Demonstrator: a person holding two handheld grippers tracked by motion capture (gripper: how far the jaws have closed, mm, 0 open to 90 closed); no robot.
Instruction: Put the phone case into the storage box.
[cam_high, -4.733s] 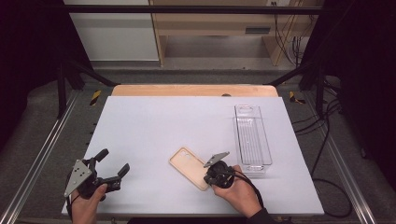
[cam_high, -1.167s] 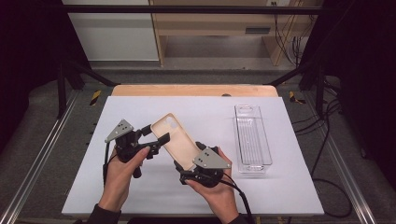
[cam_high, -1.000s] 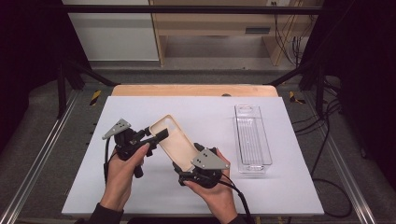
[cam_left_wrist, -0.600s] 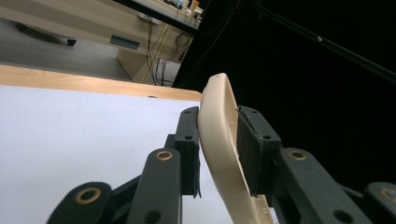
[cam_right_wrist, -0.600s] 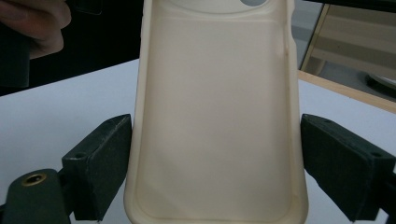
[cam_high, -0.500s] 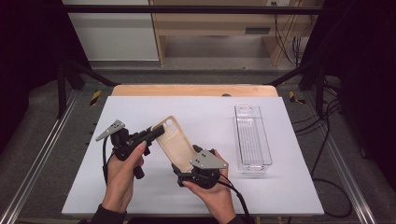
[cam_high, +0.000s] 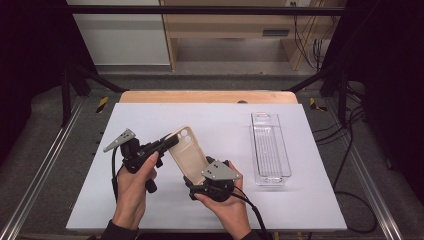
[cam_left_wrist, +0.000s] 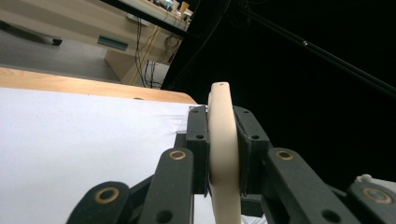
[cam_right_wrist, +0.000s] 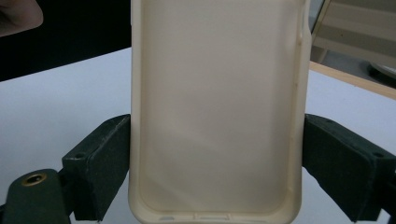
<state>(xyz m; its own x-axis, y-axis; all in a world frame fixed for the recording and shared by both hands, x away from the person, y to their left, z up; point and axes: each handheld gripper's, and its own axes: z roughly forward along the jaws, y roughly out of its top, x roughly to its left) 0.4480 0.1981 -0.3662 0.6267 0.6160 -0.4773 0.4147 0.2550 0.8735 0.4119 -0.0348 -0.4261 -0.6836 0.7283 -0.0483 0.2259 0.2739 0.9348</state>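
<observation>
Right gripper is gripping the bottom end of a cream phone case across its width; in the right gripper view the jaws are pressing on both long sides of the case, hollow inside facing the camera, smooth, raised rim, small cutouts along the bottom edge. The case is being held up off the white table, tilted, between the two hands, camera cutout at its far upper end. Left gripper is clamping that far end edge-on; its jaws have just been closing, and in the left gripper view the pads are sitting tight on both faces of the thin case. Bare table is lying near the front edge, left of the hands and beyond the case. Further right, a clear plastic tray is sitting lengthwise near the table's right edge, well apart from the case. Wooden strip is running along the far edge.
</observation>
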